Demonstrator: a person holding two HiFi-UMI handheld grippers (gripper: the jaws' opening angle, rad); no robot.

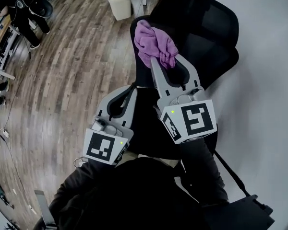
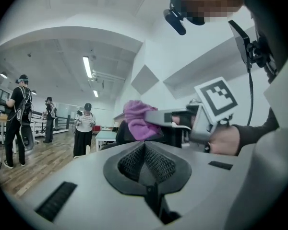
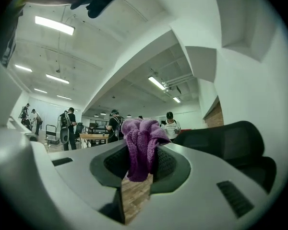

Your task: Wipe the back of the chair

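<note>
In the head view, the right tongs (image 1: pixel 167 59) pinch a bunched purple knitted cloth (image 1: pixel 152 40) by the upper corner of the black mesh office chair back (image 1: pixel 206 28). The left tongs (image 1: pixel 128 91) hang lower, beside it, above a wooden plank floor (image 1: pixel 72 71). The left gripper view shows the left tongs (image 2: pixel 145 150) pressed together and empty. The right gripper view shows the cloth (image 3: pixel 140 147) clamped between the jaws, with the chair back (image 3: pixel 225 143) to its right.

The head view looks steeply down from above onto the left gripper (image 1: pixel 128 91), the right gripper (image 1: pixel 167 60) and the chair (image 1: pixel 201 28), all close below. The left gripper view faces roughly level along its own jaws, with the right gripper close at its right. The right gripper view faces along its own jaws, tilted upward. All three views share the purple cloth (image 1: pixel 153 42); the head and right gripper views share the chair.
</note>
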